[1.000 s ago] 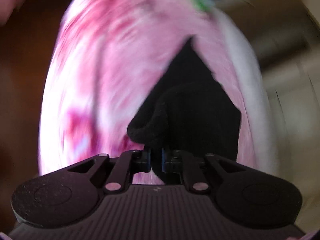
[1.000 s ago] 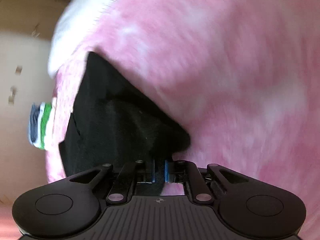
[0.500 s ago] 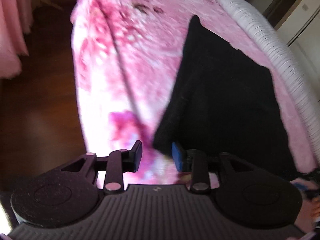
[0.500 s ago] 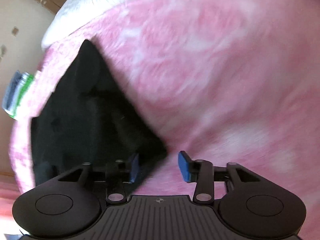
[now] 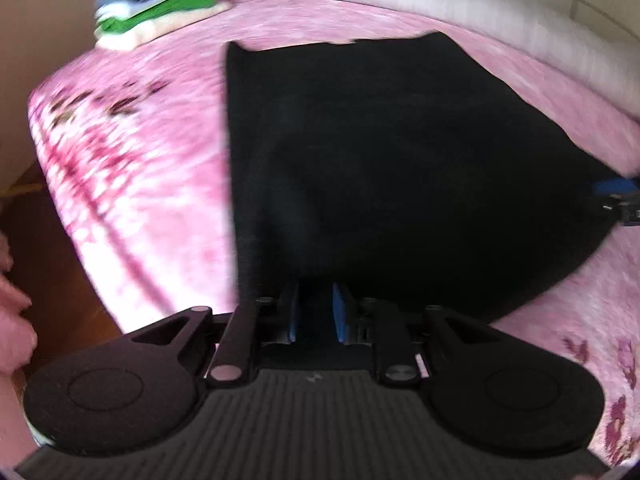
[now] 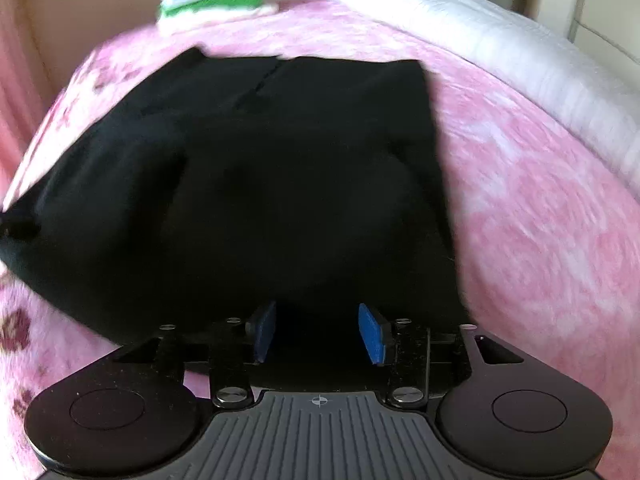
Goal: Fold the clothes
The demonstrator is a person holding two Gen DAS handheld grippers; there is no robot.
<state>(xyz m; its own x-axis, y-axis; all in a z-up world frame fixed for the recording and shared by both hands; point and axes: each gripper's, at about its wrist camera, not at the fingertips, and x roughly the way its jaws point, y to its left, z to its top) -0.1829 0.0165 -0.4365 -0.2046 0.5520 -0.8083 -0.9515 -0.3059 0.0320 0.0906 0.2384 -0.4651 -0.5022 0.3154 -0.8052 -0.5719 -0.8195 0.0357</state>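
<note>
A: Left gripper, status? 
B: Blue pads parted by a narrow gap, at the near hem of the black garment. Dark cloth shows between the pads; cannot tell if it is pinched.

A: Right gripper? 
B: Spread wide, pads well apart, nothing clamped. It sits at the garment's near edge, cloth just ahead of the tips.

A: Where's the garment lying? 
B: Flat on the pink blanket, roughly rectangular. Frames blurred.

A: Anything else on the bed? 
B: Folded stack, green, blue and cream layers, at the far corner, well apart. White quilt along the right side.
</note>
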